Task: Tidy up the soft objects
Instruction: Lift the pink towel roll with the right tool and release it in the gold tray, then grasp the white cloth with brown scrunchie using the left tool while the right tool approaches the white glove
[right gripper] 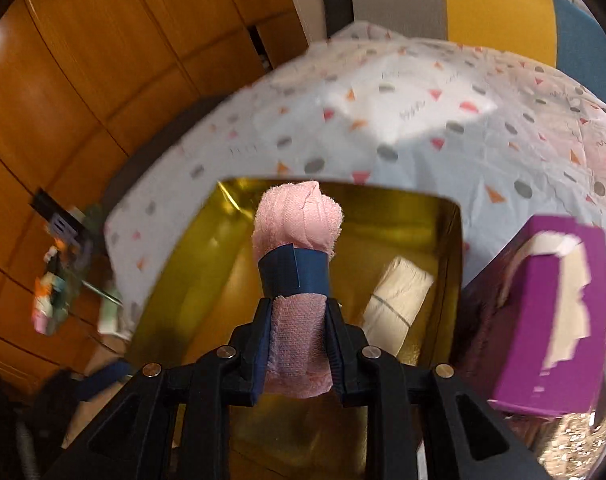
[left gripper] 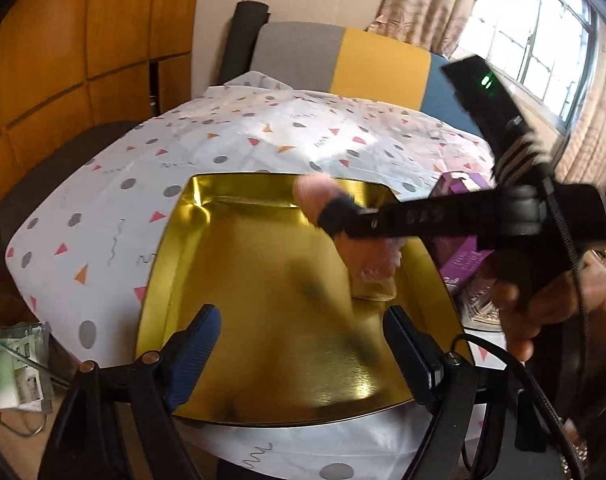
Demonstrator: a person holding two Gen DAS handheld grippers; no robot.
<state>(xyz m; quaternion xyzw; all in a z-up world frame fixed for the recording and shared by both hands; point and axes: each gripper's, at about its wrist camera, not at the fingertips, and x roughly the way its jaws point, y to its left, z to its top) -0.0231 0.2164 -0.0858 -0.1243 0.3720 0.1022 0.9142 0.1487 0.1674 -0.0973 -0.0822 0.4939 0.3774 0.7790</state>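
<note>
So a rolled pink towel [right gripper: 299, 280], banded with a blue strip, is clamped between the jaws of the right gripper [right gripper: 297, 344] and is held up in the air above the gold tray [right gripper: 447, 280]. The roll's long axis runs straight out along the fingers, so it points forward toward the tray's far edge rather than lying across the jaws.

A cream rolled cloth [right gripper: 399, 300] is already laid in the tray near its right wall, tilted diagonally. The open spot for the pink roll is seen just to the left of it, pretty much directly under the held roll, so probably only a lowering and a release are needed.

The left gripper [left gripper: 303, 344] is held over the tray's near edge with its jaws wide apart and nothing between them. From that side the pink towel [left gripper: 323, 196] is seen blurred, over the tray's far right part, so the right one is clearly nearer to the job.

A purple box [right gripper: 559, 320] is parked just off the tray's right edge on the patterned tablecloth [right gripper: 383, 128].
</note>
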